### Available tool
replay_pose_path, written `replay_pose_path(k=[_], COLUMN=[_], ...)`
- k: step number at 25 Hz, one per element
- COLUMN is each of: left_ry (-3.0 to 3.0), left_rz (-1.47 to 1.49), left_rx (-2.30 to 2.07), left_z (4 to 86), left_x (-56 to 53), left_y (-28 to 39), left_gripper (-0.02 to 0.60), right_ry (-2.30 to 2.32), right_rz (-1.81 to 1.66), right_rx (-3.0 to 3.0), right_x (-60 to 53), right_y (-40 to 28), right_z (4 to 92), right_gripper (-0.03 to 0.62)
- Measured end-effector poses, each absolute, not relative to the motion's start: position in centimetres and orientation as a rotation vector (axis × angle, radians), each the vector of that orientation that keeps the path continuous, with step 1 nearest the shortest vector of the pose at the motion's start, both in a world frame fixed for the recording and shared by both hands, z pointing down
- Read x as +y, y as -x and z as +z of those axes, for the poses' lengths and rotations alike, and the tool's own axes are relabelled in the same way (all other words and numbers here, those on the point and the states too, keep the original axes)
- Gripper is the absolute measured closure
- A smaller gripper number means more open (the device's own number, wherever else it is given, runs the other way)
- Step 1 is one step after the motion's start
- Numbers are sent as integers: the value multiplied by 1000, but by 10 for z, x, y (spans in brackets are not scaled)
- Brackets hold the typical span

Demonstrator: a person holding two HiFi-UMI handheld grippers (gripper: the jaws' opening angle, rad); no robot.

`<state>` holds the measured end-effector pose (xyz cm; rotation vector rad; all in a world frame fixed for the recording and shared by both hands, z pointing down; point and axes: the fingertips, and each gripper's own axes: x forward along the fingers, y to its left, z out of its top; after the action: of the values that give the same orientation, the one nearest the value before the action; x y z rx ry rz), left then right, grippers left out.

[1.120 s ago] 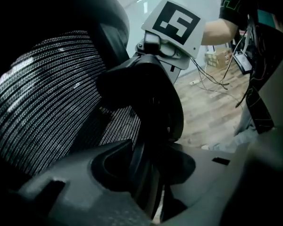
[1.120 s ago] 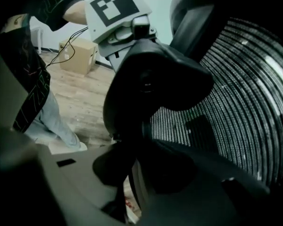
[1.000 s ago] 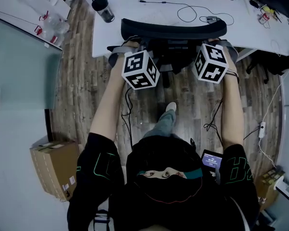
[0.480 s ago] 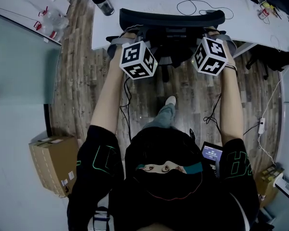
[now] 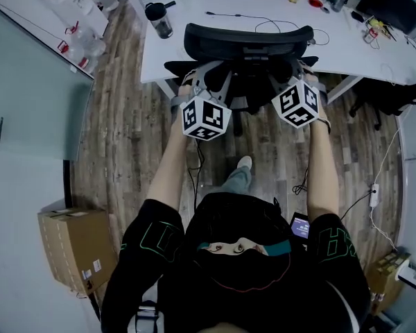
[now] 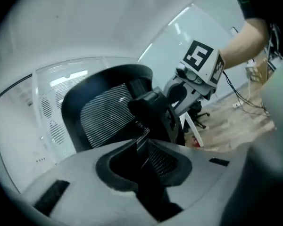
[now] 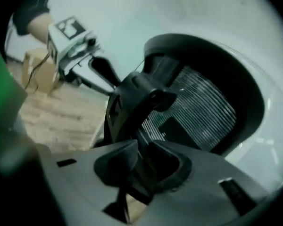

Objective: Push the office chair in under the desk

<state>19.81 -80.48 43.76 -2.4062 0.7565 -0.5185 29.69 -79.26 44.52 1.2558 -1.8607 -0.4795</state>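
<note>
Chair (image 5: 248, 44) gripped from behind on both sides, so the push runs straight.
Nearest, the left gripper (image 6: 141, 157) has just been closing its jaws, and a dark strut of the back frame now sits pinched between them. The right gripper (image 7: 139, 166) clamps the matching strut, its jaws partly apart around it. Farther off, the chair stands at the desk's (image 5: 374, 54) near edge, seemingly part-way under.

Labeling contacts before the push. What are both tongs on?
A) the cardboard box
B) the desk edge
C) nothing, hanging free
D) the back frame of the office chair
D: the left tongs have just been closing on a black strut at the back of the office chair, and the right tongs clamp another strut of that back frame.
</note>
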Motion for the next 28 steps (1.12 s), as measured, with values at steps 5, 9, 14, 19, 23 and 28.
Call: replay_pose_path(k=[5,9,14,19,23,28], left_ry=[2620,2769,2875,2870,2859,2848], left_rz=[-314,-100,-67,-56,-90,-125], left_rx=[955,1208,1382,1382,1358,1334], left_z=[422,411,430,429,435,434], left_x=[-786,-777,-751,-726,-712,-703], left_y=[-168,-145,-121,-110,-109,-110], left_gripper=[536,572,574,574,574,574], right_ry=[-1525,-1791,-2109,-2262,-2234,-2226], right_rz=[-231,-31,220,324,292,256], right_rx=[-2118,-2379,-2369,-2185,-2199,-2199], right_x=[-759,-732,-701,-677,-667,-662], right_y=[-287,-278,-285,-300,-290,-284], right_z=[443,423,419,428,431,428], right_gripper=[541,589,591,591,591,591])
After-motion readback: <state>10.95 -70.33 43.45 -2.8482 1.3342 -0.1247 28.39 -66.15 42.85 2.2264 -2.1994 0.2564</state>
